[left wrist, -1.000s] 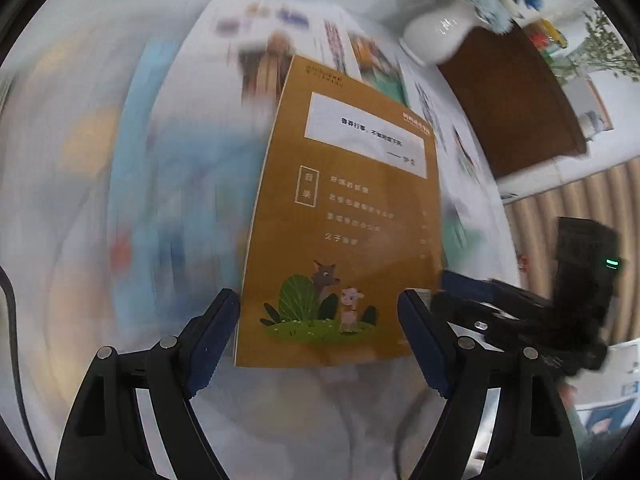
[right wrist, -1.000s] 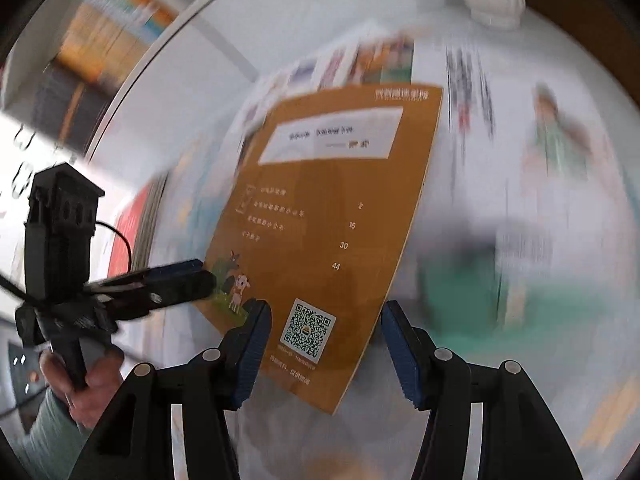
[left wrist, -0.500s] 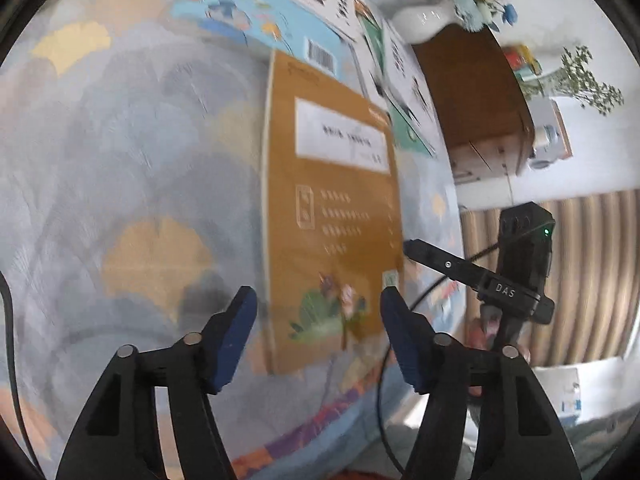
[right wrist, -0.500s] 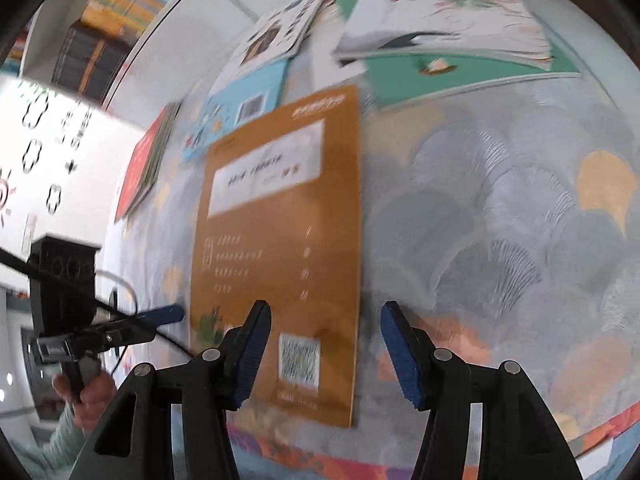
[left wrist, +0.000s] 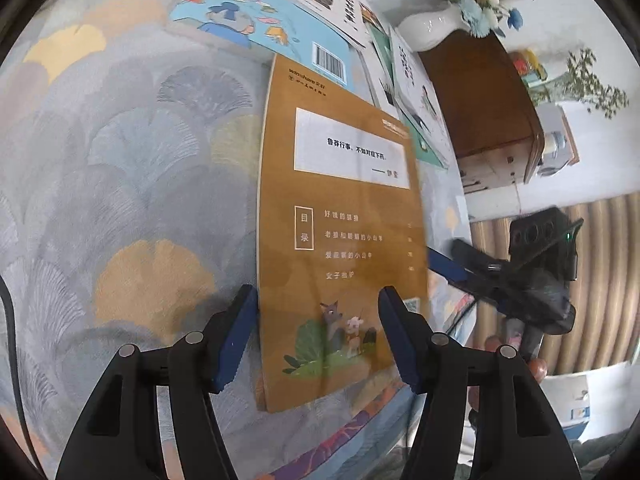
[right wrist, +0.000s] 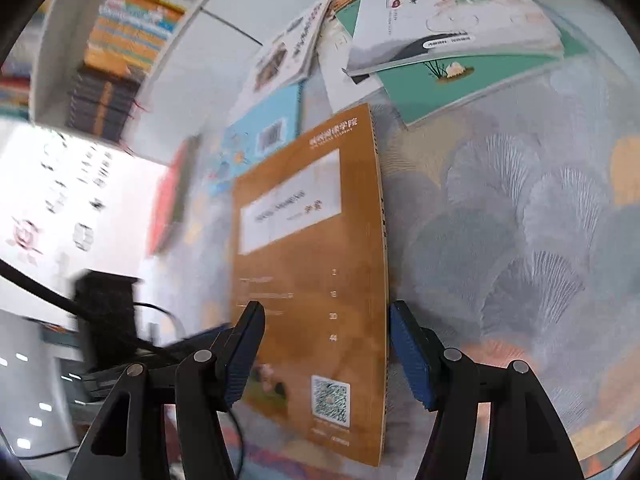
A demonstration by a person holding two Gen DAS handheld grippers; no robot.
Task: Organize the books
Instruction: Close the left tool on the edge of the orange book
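An orange-brown book lies on the fan-patterned tablecloth, and its near end reaches the table's front edge. My left gripper is over the book's near left part: one finger stands beside the book's left edge and the other is over the cover. My right gripper is over the near right part, one finger just outside the right edge and one over the cover. Its jaws are opening. No pad visibly pinches the book. In the left wrist view a blue fingertip of the right gripper sits at the book's right edge.
Beyond the book lie a light-blue book, a white illustrated book on a green one, and a red book at the left. A white vase and a brown cabinet stand past the table. Shelves hold more books.
The orange-brown book has come from over the spread of books to the bare tablecloth near the front edge, with both grippers alongside it. The right jaws stand slightly wider than before.
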